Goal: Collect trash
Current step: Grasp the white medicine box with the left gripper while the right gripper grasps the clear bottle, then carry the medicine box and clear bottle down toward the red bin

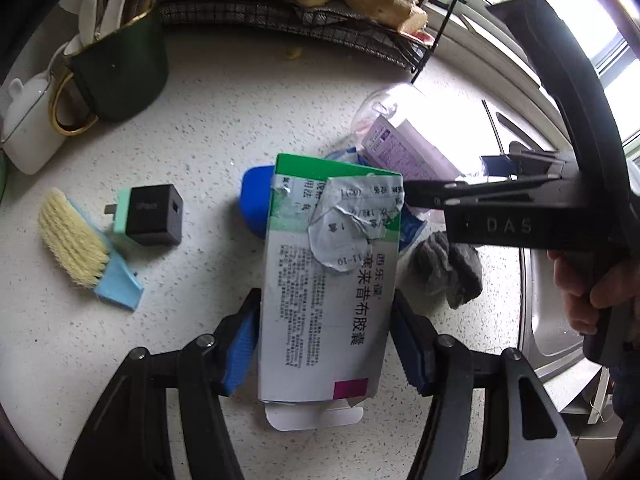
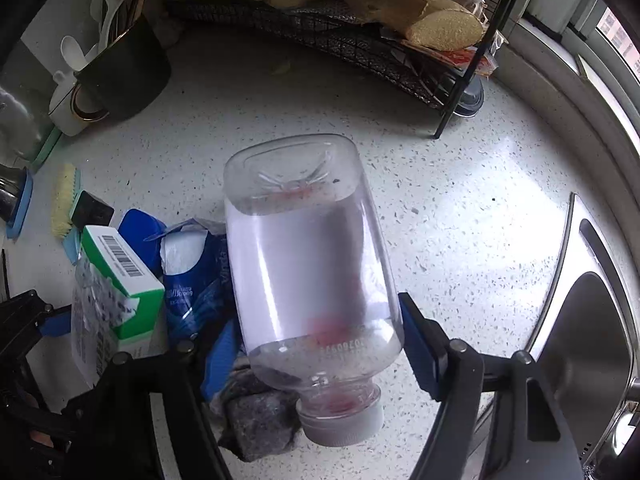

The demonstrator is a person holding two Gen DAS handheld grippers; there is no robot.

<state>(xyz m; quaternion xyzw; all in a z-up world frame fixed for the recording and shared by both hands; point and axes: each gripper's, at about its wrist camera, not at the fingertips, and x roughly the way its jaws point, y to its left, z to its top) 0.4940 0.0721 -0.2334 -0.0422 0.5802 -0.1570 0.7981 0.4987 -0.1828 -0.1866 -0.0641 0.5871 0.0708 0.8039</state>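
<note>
My left gripper [image 1: 325, 336] is shut on a green and white medicine box [image 1: 326, 280] with torn tape, held over the speckled counter [image 1: 208, 128]. The box also shows in the right wrist view [image 2: 120, 280]. My right gripper [image 2: 316, 344] is shut on a clear plastic bottle [image 2: 308, 264] with a white cap, its base pointing away. The bottle shows in the left wrist view [image 1: 404, 136], beyond the box, with the right gripper's black body on its right. A blue tissue packet [image 2: 192, 276] and a blue lid [image 1: 254, 200] lie between them.
A dark green mug [image 1: 120, 72] with utensils, a black wire rack [image 1: 304, 20] with bread, a scrub brush [image 1: 76, 240], a black and mint charger cube [image 1: 150, 216] and a grey sponge [image 1: 448, 272] are on the counter. A steel sink [image 2: 592, 320] lies to the right.
</note>
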